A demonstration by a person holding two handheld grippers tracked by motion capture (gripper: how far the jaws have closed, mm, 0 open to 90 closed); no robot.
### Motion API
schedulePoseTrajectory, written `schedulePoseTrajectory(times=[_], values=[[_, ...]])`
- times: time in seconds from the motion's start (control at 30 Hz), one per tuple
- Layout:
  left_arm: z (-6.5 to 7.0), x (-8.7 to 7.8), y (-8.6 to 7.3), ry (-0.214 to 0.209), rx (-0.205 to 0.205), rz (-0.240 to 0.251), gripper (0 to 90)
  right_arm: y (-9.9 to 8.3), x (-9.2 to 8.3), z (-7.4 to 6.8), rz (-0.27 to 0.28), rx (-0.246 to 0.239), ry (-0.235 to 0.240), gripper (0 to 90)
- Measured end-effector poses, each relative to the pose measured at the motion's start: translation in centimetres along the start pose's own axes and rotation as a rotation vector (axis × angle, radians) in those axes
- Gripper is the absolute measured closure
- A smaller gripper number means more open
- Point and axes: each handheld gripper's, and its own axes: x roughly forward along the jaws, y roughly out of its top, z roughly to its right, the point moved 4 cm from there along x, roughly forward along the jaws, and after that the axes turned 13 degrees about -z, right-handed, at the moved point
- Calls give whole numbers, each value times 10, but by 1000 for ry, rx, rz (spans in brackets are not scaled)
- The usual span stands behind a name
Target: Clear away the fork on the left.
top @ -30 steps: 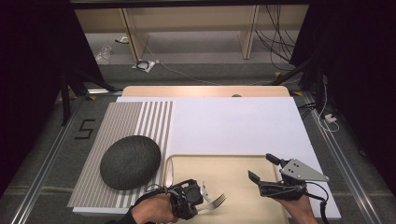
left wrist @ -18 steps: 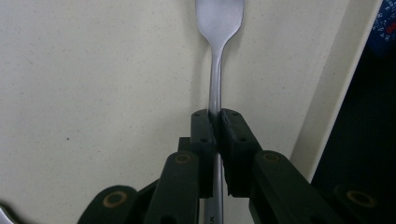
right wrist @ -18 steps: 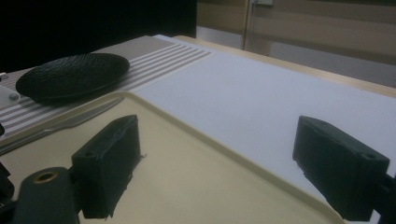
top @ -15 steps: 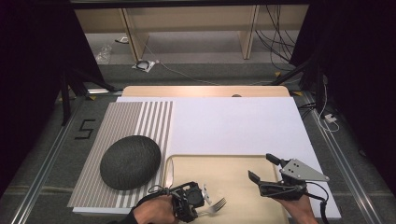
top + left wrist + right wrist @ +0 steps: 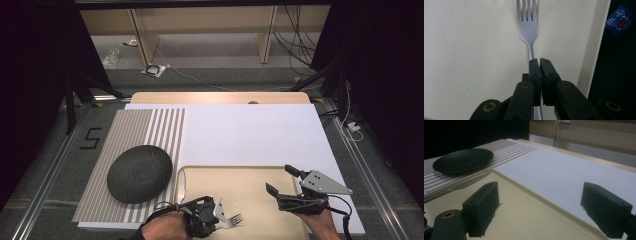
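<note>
The left hand-held gripper (image 5: 216,216) is clenched on the handle of a silver fork (image 5: 527,27); its jaws have just been closing, and the left gripper view shows the two black pads pinching the thin neck below the tines. The fork lies over the near edge of a cream tray (image 5: 240,180), tines pointing right in the high view. The right hand-held gripper (image 5: 282,181) hovers over the tray's right part, jaws spread wide with nothing between them. A knife (image 5: 456,185) rests along the tray's left rim. Beyond it a black plate (image 5: 139,173) sits on a striped placemat (image 5: 145,125) on the white surface (image 5: 250,132).
</note>
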Motion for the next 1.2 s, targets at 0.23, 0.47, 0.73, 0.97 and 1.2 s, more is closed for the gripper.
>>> schedulePoseTrajectory(times=[0.23, 0.47, 0.73, 0.97, 1.2], values=[[7, 5, 3, 5, 33, 18, 893, 0, 0, 0, 0, 0, 2, 159], [10, 11, 3, 1, 54, 0, 893, 0, 0, -1, 0, -2, 2, 159], [13, 17, 4, 8, 68, -23, 892, 0, 0, -1, -1, -4, 1, 159], [9, 19, 2, 26, 50, -28, 893, 0, 0, -1, -1, -4, 1, 159], [5, 20, 0, 35, 31, -34, 893, 0, 0, 0, -1, -3, -1, 159]])
